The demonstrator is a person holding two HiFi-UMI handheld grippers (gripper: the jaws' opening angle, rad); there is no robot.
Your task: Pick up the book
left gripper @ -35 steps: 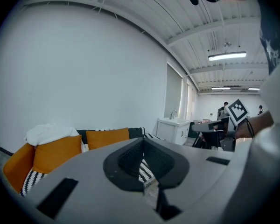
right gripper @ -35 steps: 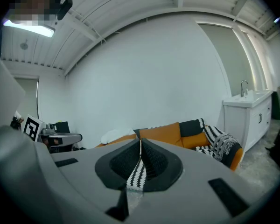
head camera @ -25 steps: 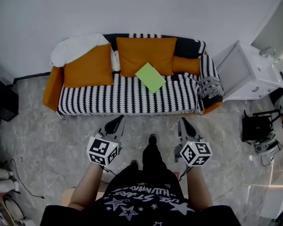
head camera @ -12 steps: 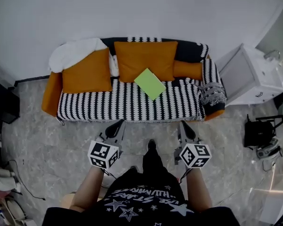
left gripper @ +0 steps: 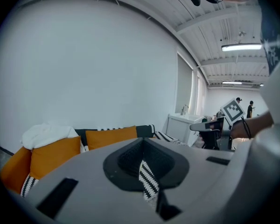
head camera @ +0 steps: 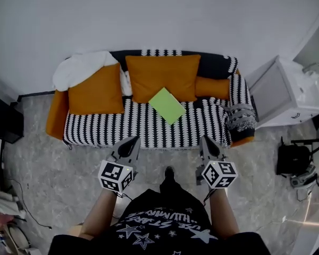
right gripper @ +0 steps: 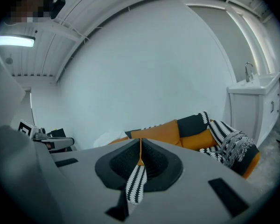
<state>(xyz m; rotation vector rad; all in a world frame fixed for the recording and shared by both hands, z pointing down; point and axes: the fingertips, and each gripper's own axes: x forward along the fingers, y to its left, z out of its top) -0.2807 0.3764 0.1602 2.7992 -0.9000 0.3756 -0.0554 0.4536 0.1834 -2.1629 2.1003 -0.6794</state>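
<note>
Green book point(head camera: 167, 105) is seen lying flat on the striped sofa point(head camera: 143, 129) seat, its far corner against the middle orange cushion point(head camera: 162, 76), well apart from both grippers. Left gripper point(head camera: 132, 141) and right gripper point(head camera: 206, 141) are held shut with nothing between the jaws, tips just at the sofa's front edge in the head view. Likely risks: the book could be shoved into the cushion or slid along the cover if it is reached with jaws not opened first. A thin flat book on soft fabric could be missed or the cover pinched instead. Compared with a second ago, the sofa and book are seen closer to the person. The grippers have been carried forward toward them, jaws unchanged.
</note>
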